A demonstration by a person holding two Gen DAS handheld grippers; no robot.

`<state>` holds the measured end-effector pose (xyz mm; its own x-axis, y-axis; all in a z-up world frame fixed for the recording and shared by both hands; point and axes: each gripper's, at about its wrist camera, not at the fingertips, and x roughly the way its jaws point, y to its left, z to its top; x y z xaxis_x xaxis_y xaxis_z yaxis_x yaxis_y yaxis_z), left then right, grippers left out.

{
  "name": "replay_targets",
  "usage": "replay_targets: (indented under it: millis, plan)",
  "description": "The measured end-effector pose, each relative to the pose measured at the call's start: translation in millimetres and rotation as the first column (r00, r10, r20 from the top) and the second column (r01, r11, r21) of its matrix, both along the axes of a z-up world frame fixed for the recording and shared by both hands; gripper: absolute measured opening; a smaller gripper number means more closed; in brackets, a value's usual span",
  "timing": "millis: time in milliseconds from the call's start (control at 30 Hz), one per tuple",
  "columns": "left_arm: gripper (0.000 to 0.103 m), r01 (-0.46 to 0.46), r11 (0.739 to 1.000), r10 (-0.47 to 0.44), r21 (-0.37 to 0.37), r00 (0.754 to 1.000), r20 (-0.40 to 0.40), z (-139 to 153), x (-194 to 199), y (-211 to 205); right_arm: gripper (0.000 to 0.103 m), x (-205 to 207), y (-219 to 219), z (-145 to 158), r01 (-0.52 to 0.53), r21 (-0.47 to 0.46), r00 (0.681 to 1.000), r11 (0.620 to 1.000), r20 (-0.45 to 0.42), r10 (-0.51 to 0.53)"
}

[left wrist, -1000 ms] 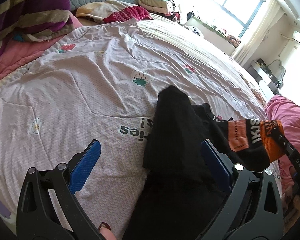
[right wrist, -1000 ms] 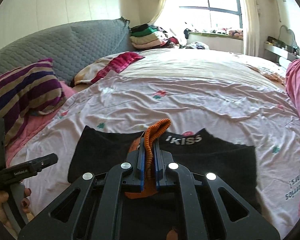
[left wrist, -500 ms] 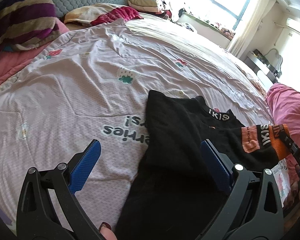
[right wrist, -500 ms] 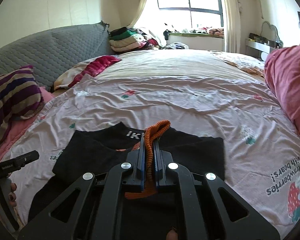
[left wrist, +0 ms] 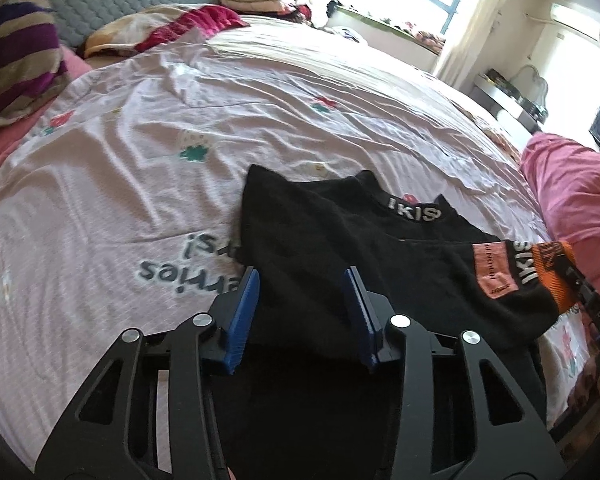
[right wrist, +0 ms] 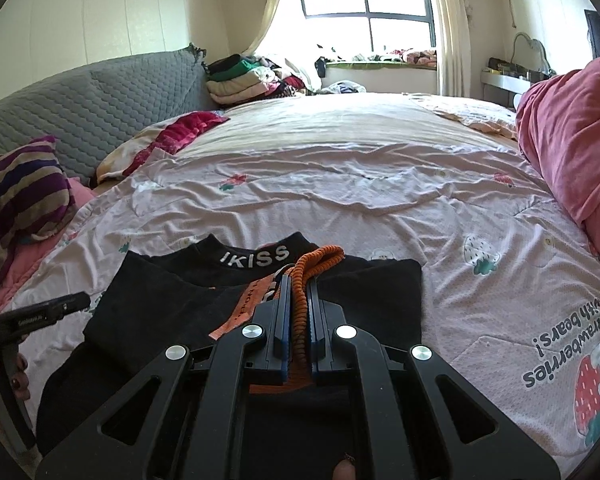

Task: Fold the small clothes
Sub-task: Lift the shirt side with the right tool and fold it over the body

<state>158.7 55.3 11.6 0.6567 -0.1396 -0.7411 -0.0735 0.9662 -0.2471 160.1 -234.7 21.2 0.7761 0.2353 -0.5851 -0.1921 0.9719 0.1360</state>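
Observation:
Black shorts [left wrist: 320,240] with an orange waistband [right wrist: 324,256] and white "IKISS" lettering lie on the pale pink bed sheet [left wrist: 140,152]. My right gripper [right wrist: 299,284] is shut on the orange waistband, which stands up between its pads. In the left wrist view it shows at the right edge, on the band [left wrist: 556,280]. My left gripper [left wrist: 301,276] is over the left side of the shorts. Its jaws are closing, with a fold of black cloth between the blue pads [left wrist: 246,300]; I see no squeeze on it.
A striped pillow [right wrist: 24,188] and grey quilted headboard [right wrist: 112,100] are at the left. Folded clothes [right wrist: 240,76] are stacked at the far corner. A pink blanket [right wrist: 572,140] is bunched at the right. A person's hand [right wrist: 4,380] holds the left gripper.
The left jaws went from wide apart to narrow around the black cloth. The shorts, hanging bunched before, now lie spread flatter on the sheet. The right gripper kept its hold on the waistband.

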Motion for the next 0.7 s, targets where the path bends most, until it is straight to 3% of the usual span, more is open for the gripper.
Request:
replay_targets:
  millis: [200,333,467,600,700]
  plan:
    - [0.033,0.109,0.991,-0.109,0.083,0.994,-0.015,19,24,-20,0.006,6,-3,5,-0.022,-0.031,1.0,0.999,0.002,0.022]
    - [0.033,0.181,0.971,-0.177,0.157,0.983,-0.039,14,39,-32,0.006,6,-4,2,-0.028,-0.031,1.0,0.999,-0.003,0.028]
    - [0.029,0.159,0.984,-0.153,0.077,0.985,-0.079,-2,51,-18,0.006,5,-5,-3,-0.022,-0.043,1.0,0.999,-0.004,0.022]
    - [0.029,0.13,0.986,-0.122,0.104,0.989,-0.085,-6,53,-10,0.006,5,-9,-9,-0.013,-0.043,1.0,0.999,-0.015,0.013]
    - [0.029,0.128,0.989,-0.122,0.074,0.989,-0.087,-7,53,-7,0.006,6,-11,-14,-0.009,-0.044,1.0,0.999,-0.027,0.008]
